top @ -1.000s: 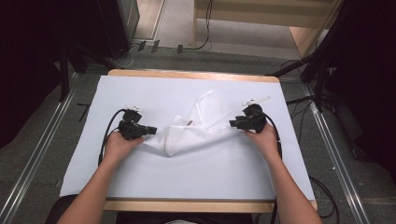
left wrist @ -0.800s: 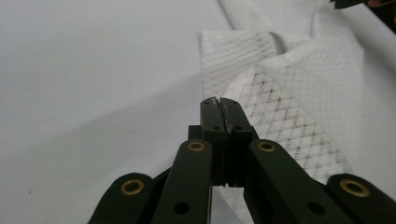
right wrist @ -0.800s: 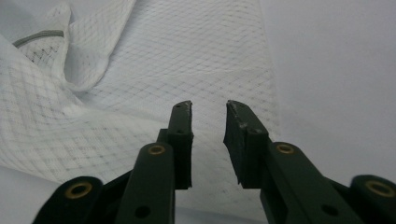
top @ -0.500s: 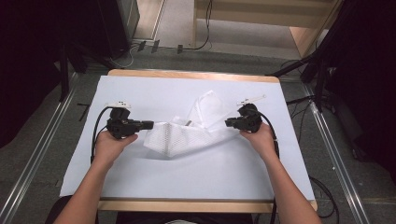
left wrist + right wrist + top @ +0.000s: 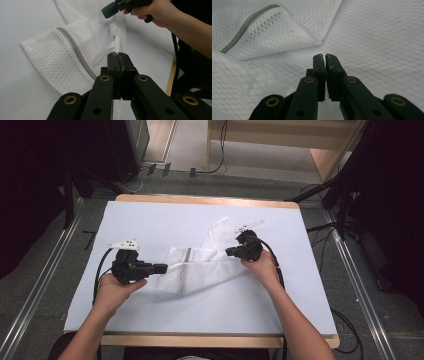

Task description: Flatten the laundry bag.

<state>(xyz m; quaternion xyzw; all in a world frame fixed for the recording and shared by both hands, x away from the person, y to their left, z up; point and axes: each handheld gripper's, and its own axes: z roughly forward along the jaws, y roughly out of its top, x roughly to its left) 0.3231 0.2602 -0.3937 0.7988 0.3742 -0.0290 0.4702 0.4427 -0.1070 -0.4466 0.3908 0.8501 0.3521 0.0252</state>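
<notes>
A white mesh bag point(image 5: 200, 270) with a grey zipper point(image 5: 188, 254) lies crumpled across the middle of the table. My left gripper point(image 5: 164, 268) is shut on the bag's left edge; in the left gripper view white fabric point(image 5: 62, 62) runs into the shut gripper point(image 5: 117, 53). My right gripper point(image 5: 229, 252) sits at the bag's upper right part. Its jaws have just been closing and now stand shut point(image 5: 323, 55) with thin mesh point(image 5: 374, 37) pinched between them. The right gripper point(image 5: 106, 11) also appears far off in the left gripper view.
The table carries a white cover point(image 5: 150, 220) with a wooden rim point(image 5: 200, 200) at the back. Black cables point(image 5: 100, 270) trail from both grippers. Dark equipment and metal rails point(image 5: 350, 270) flank the table.
My left gripper has moved left with the bag's edge, drawing the bag out wider. My right gripper has shifted left over the bag and its jaws have closed.
</notes>
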